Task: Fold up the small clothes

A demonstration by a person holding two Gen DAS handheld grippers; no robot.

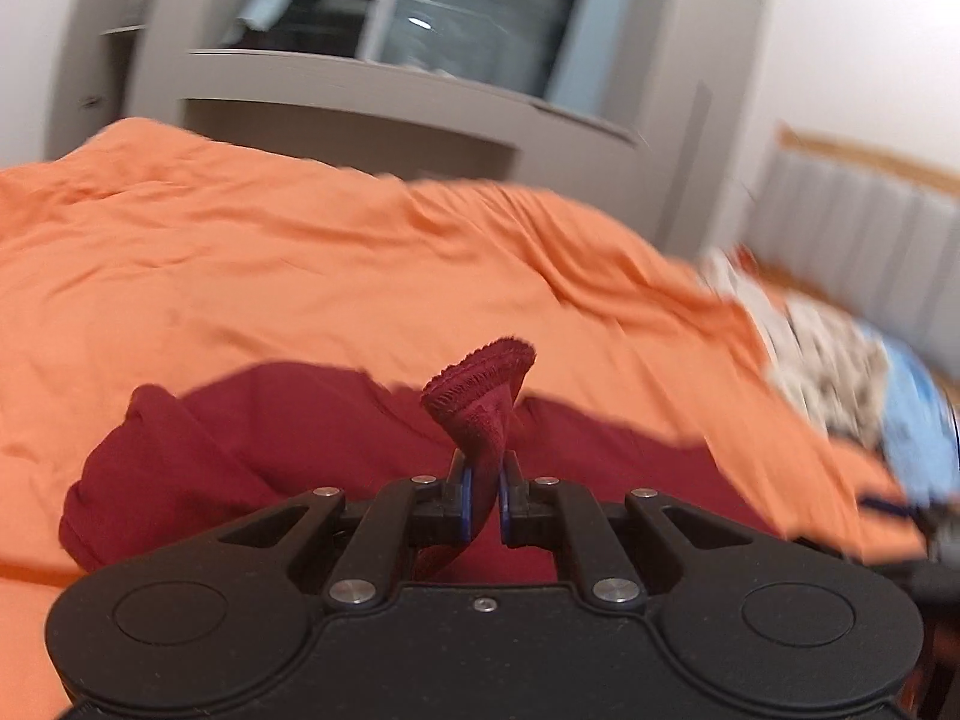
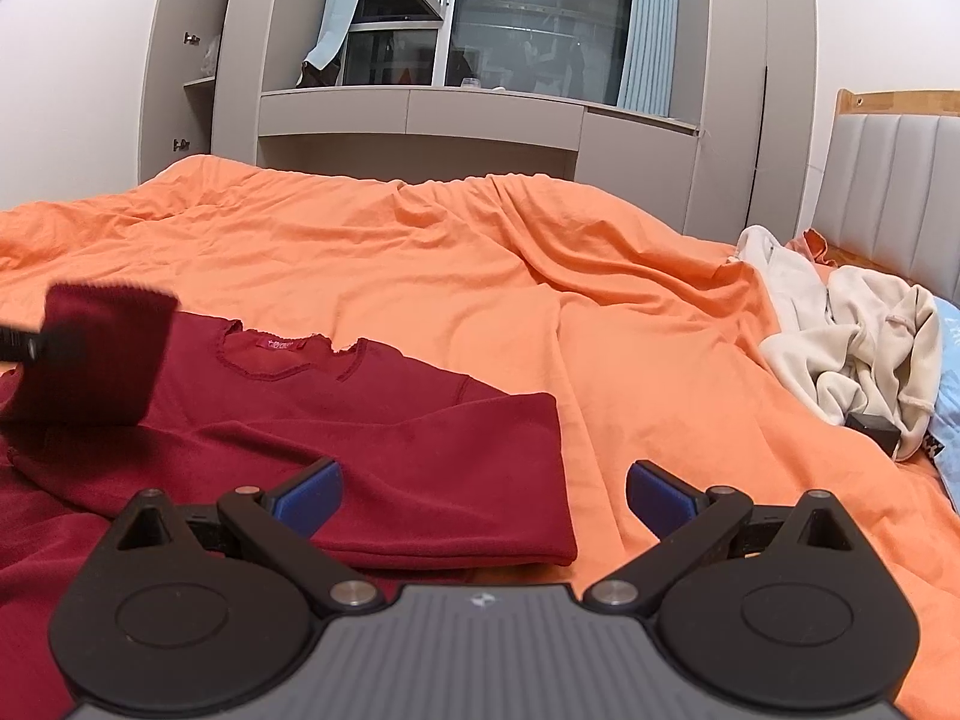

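A dark red long-sleeved top (image 2: 360, 420) lies on the orange bed sheet (image 2: 480, 252), one sleeve folded across its body. My left gripper (image 1: 485, 480) is shut on a cuff of the red top (image 1: 480, 396) and holds it lifted above the rest of the garment (image 1: 270, 432). In the right wrist view that lifted cuff (image 2: 102, 354) shows blurred at the far left. My right gripper (image 2: 483, 498) is open and empty, just above the folded sleeve's end near the front edge.
A heap of cream clothes (image 2: 852, 336) lies at the right by the grey padded headboard (image 2: 900, 180), with a light blue item (image 2: 951, 372) beside it. Grey cabinets and a window (image 2: 510, 30) stand beyond the bed.
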